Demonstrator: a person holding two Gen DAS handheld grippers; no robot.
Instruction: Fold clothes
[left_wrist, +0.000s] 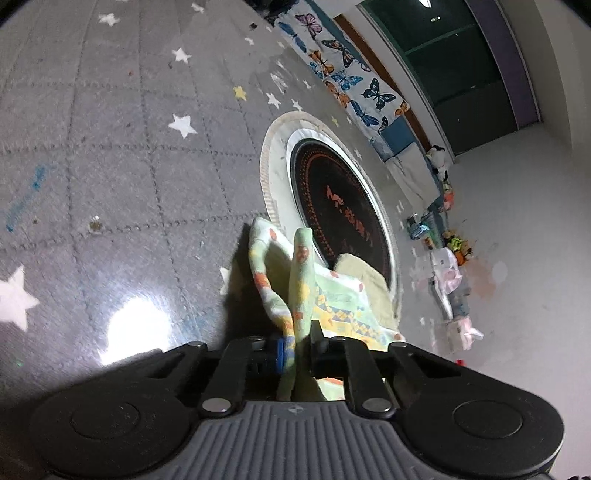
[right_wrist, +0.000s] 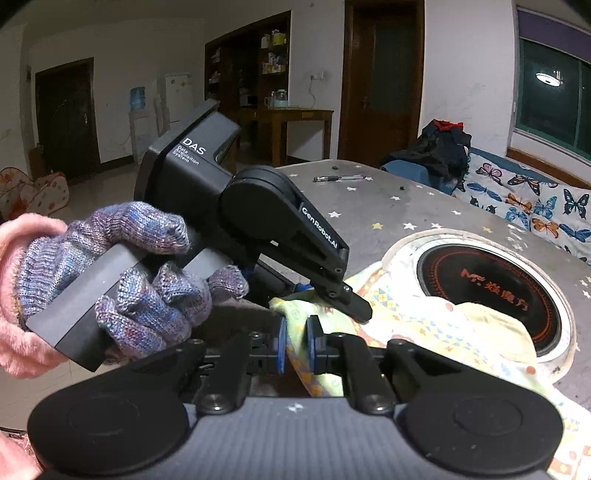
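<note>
— What have you got in your left gripper (left_wrist: 297, 345)?

— Your jaws there are pinched nearly closed on a soft, thin garment (left_wrist: 295, 280), pale green cotton printed with orange blobs and a yellow-and-blue diamond pattern. A rolled hem rises from between the fingers like a rope, and a second edge loops out to the left. The blue pad (left_wrist: 280, 355) on one finger presses right against the cloth.

— And your right gripper (right_wrist: 295, 345)?

— Its two blue-faced fingers stand a narrow gap apart with a fold of the same garment (right_wrist: 436, 328) between them; the cloth fills the gap, so you are gripping it. The left gripper (right_wrist: 334, 295) comes in from above, its matte black finger tip resting on the fabric just beyond your right one.

— Where does the rest of the cloth lie?

— It spreads crumpled over the grey quilted table cover (right_wrist: 369, 195), stitched in squares and scattered with white and yellow stars, and it drapes onto the round glossy black hotplate (right_wrist: 491, 284) set in a white ring. A cream lining shows where it overlaps the plate.

— Your hand?

— Your left hand (right_wrist: 122, 273) wears a knitted glove, mottled purple and blue, wrapped round the smooth grey handle.
</note>
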